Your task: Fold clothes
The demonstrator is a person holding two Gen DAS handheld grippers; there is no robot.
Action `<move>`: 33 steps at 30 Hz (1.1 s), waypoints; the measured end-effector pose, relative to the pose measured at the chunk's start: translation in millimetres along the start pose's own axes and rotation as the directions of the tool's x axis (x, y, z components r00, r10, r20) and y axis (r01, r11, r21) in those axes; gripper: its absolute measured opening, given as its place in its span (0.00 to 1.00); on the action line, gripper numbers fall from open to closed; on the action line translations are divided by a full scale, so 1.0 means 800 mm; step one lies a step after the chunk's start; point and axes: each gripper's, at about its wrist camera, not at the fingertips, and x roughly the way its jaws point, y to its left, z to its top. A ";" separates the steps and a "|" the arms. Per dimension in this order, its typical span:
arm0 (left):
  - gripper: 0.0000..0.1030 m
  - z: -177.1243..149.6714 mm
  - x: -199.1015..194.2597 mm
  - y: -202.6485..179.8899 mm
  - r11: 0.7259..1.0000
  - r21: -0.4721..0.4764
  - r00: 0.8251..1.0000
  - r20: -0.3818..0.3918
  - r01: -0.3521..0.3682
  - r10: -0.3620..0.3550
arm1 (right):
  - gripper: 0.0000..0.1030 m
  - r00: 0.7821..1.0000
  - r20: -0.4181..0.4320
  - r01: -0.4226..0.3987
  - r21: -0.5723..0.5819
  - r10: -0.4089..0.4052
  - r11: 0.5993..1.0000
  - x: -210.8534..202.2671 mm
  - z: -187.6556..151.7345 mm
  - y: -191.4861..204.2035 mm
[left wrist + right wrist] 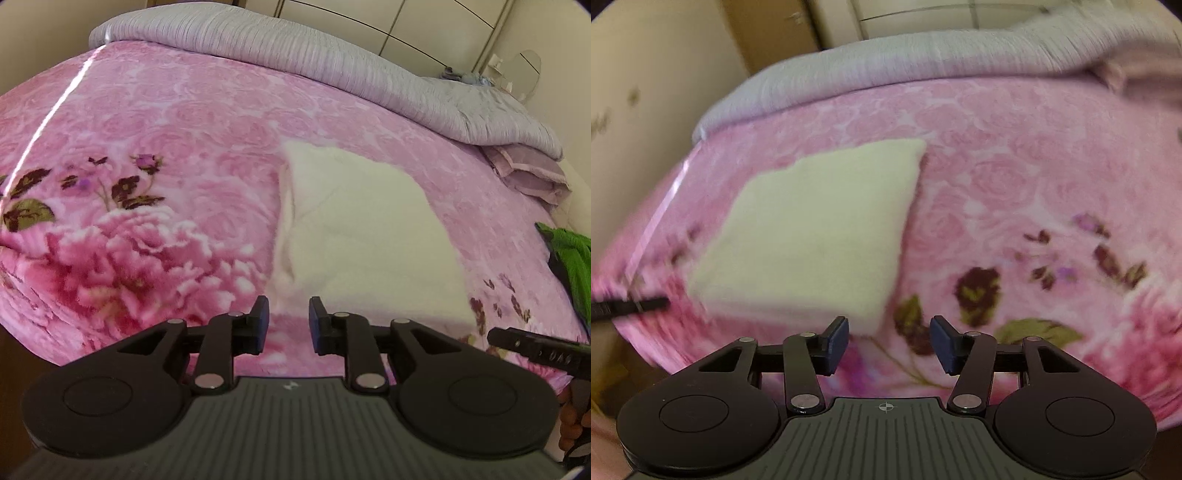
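Observation:
A white fluffy garment (362, 229) lies folded into a rough rectangle on the pink floral blanket (166, 147). My left gripper (289, 310) hovers just off the garment's near edge, open, with only blanket showing between its blue pads. In the right wrist view the same garment (812, 229) sits ahead and to the left. My right gripper (889, 328) stands open wider by the garment's near right corner, holding nothing. One finger of the right gripper (535, 347) reaches in at the lower right of the left wrist view. A finger of the left gripper (628, 306) shows at the left edge of the right wrist view.
A grey ribbed quilt (295, 48) is bunched along the far side of the bed, with a folded lilac cloth (532, 173) below its right end. A green garment (572, 258) lies at the bed's right edge. Wardrobe doors and walls stand behind.

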 end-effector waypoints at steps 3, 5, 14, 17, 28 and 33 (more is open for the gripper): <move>0.18 0.000 0.002 -0.007 0.999 0.013 0.999 0.021 0.031 -0.031 | 0.51 1.000 0.022 0.005 -0.126 -0.002 0.992 0.007 -0.019 0.013; 0.18 0.005 0.007 -0.013 0.999 0.025 0.998 0.044 0.048 -0.049 | 0.50 1.000 0.013 -0.021 -0.121 0.022 0.992 0.014 -0.024 0.018; 0.17 0.022 0.067 -0.031 0.994 0.070 0.996 0.042 0.080 -0.083 | 0.34 0.993 0.114 0.058 -0.247 -0.030 0.967 0.070 -0.025 0.042; 0.16 0.018 0.083 -0.027 0.994 0.072 0.996 0.019 0.081 -0.083 | 0.23 0.985 0.168 0.061 -0.207 -0.026 0.976 0.072 -0.035 0.036; 0.03 0.005 0.102 -0.023 0.990 0.139 0.999 0.002 0.037 -0.037 | 0.16 0.985 0.112 0.148 -0.133 -0.134 0.980 0.077 -0.042 0.016; 0.03 0.011 0.083 -0.023 0.992 0.114 0.999 0.017 0.048 -0.050 | 0.16 0.985 0.146 0.114 -0.170 -0.090 0.979 0.041 -0.040 0.026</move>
